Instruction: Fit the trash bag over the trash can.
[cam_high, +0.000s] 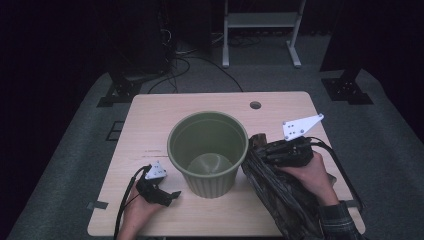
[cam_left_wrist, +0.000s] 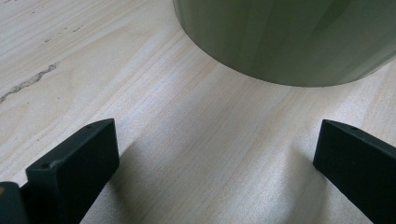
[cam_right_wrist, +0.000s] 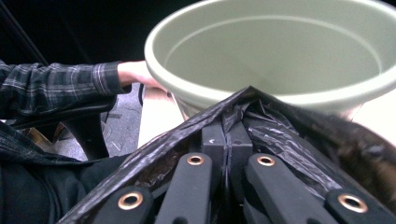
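A green plastic bin (cam_high: 208, 150) stands upright and empty in the middle of the wooden table (cam_high: 150, 120). My right gripper (cam_high: 260, 145) is raised beside the bin's right rim, shut on a black plastic bag (cam_high: 280, 195) that hangs down towards the table's front edge. In the right gripper view the closed jaws pinch the bag's edge (cam_right_wrist: 254, 105) just in front of the bin's rim (cam_right_wrist: 261, 88). My left gripper (cam_high: 172, 195) rests low on the table left of the bin, open. Its jaws stand wide apart with bare wood between them, facing the bin's base (cam_left_wrist: 289, 42).
A round cable hole (cam_high: 255, 105) sits near the table's far edge. A white metal stand (cam_high: 260, 30) and cables lie on the floor beyond. A person's plaid sleeve (cam_right_wrist: 56, 86) reaches in beside the bin. The table's left part has a dark scratch (cam_left_wrist: 28, 81).
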